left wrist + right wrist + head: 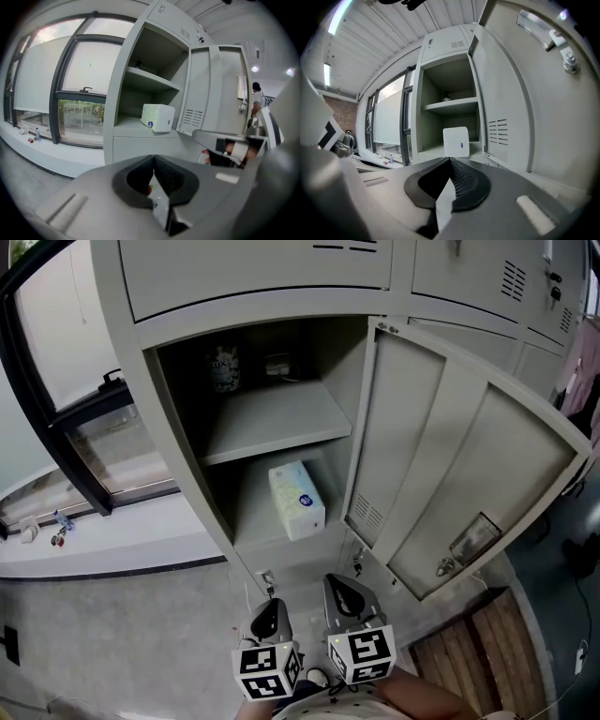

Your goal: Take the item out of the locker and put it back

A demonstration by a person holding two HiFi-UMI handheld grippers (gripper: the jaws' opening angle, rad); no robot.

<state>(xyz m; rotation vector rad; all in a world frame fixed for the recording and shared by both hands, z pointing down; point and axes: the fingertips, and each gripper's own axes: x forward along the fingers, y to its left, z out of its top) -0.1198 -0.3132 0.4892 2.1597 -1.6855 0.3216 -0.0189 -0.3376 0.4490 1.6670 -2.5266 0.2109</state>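
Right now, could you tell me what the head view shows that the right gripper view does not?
Only the head view shows the marker cubes on the left gripper and right gripper, and wooden flooring. Only the right gripper view shows the ceiling lights and that gripper's jaws shut, empty. Both show the open locker door and the white box on the lower shelf.

No wording can be read with certainty. The white box (297,500) on the lower shelf (255,517) bears a small round blue mark on its end — too small to make out — and the jar (224,368) on the upper shelf (277,418) shows pale lettering, blurred beyond reading.
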